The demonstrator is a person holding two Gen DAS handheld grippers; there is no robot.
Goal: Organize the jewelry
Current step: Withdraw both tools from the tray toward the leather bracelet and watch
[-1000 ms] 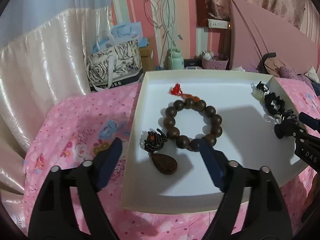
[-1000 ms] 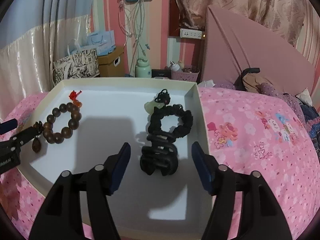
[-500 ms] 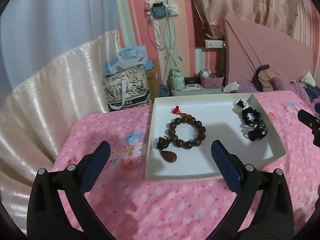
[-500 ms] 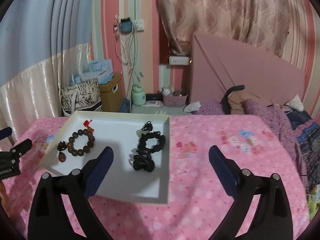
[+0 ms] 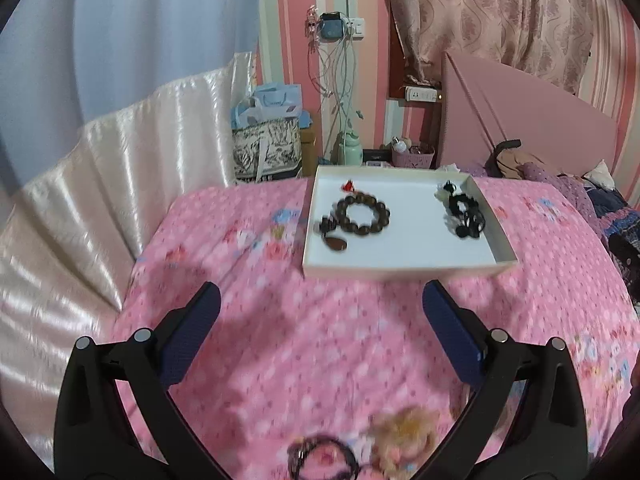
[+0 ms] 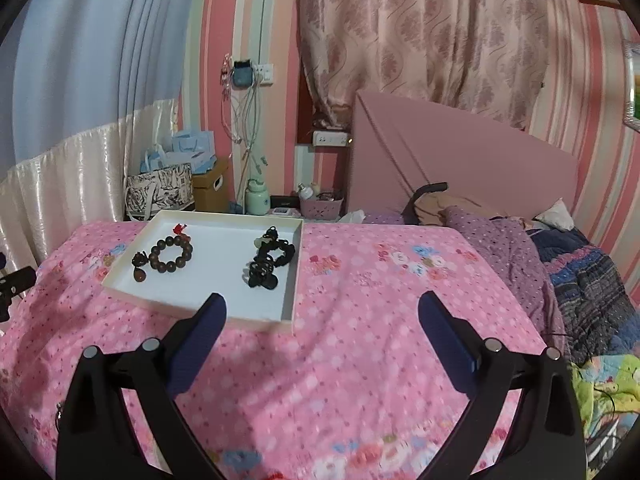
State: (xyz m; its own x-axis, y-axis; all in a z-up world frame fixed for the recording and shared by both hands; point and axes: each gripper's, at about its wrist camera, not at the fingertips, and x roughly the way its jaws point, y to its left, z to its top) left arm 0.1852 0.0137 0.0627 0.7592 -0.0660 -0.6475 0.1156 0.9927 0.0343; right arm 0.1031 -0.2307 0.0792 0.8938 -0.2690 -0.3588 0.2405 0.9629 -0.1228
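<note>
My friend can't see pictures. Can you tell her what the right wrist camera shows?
A shallow white tray sits on a pink flowered bedspread, holding a brown bead bracelet, a dark pendant and a pile of black hair ties. The right tongs hang open and empty in front.

Bare pink bedspread (image 6: 340, 360) lies before the tray (image 6: 290, 308); its raised rim seemingly bars low entry.

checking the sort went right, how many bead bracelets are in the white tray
1. The wooden bead bracelet lies on the left side of the white tray, beside a dark pendant. The black tangle on the right could hide another.
</note>
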